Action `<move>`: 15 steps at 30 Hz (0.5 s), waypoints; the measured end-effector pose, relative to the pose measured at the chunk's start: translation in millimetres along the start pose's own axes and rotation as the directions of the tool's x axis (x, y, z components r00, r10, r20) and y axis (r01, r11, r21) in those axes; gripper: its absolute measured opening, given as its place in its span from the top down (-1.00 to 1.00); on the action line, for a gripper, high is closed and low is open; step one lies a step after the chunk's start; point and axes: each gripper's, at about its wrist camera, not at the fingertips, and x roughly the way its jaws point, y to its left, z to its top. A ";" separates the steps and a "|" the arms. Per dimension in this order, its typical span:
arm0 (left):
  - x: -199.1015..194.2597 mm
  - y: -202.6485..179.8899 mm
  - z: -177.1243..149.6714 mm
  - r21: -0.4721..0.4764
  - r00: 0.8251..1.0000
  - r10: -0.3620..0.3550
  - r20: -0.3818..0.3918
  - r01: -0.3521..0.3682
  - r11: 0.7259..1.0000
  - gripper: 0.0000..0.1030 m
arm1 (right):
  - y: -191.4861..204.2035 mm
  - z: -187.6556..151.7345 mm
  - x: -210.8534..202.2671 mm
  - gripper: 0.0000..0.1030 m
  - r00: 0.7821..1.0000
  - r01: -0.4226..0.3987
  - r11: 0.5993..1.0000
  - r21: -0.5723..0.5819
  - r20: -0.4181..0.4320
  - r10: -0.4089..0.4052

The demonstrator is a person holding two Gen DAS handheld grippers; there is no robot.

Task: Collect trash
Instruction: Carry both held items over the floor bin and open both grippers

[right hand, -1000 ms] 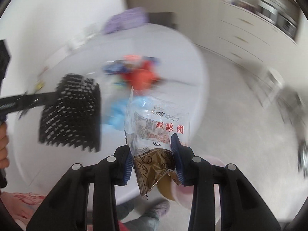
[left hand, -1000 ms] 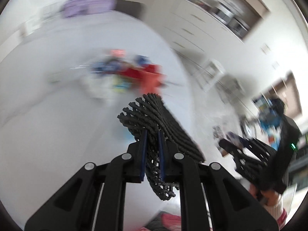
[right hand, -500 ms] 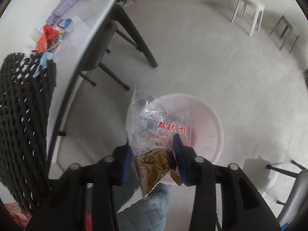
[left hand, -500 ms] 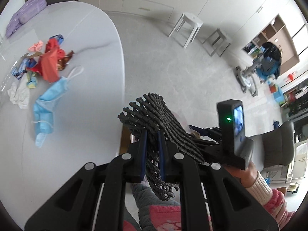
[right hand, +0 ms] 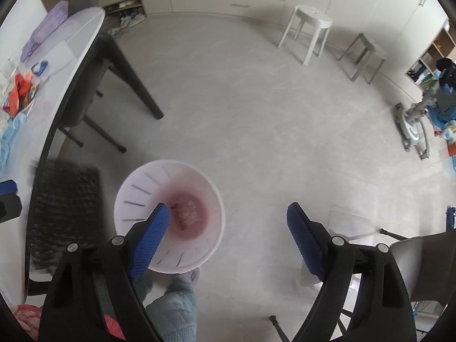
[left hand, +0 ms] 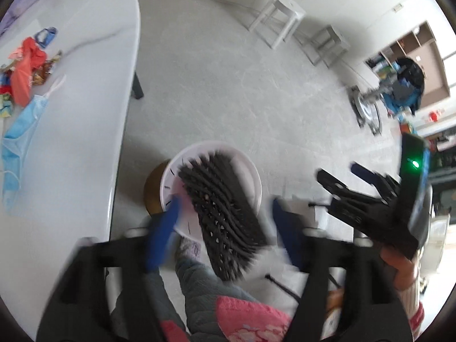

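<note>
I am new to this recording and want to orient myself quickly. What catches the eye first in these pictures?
First, the black woven mat, loose between the opening jaws of the left gripper, above the white bin on the floor. In the right wrist view, the right gripper is opening with nothing between its jaws, and a snack wrapper lies in the bin. Colourful trash remains on the table.

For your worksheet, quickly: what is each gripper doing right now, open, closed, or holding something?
Left gripper: jaws opening, black mesh mat loose between them, over the bin.
Right gripper: jaws opening, empty; wrapper lies in the bin.
</note>
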 end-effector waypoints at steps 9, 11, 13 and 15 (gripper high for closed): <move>-50.8 -21.3 -0.6 0.057 0.985 0.085 0.149 -0.094 0.994 -0.84 | -7.9 7.4 -41.6 -0.86 0.997 0.012 0.999 0.036 0.078 -0.015; -65.3 -22.1 -1.2 0.058 0.975 0.106 0.195 -0.119 0.991 -0.85 | -7.1 8.3 -53.7 -0.90 0.995 -0.003 0.999 0.035 0.100 -0.001; -77.7 -20.4 -0.2 0.064 0.969 0.110 0.223 -0.127 0.990 -0.85 | 1.5 9.7 -65.4 -0.90 0.992 -0.026 0.999 0.021 0.125 0.023; -86.0 -15.5 -1.3 0.070 0.965 0.104 0.240 -0.124 0.990 -0.85 | 8.3 13.1 -73.7 -0.91 0.989 -0.045 0.999 0.008 0.141 0.043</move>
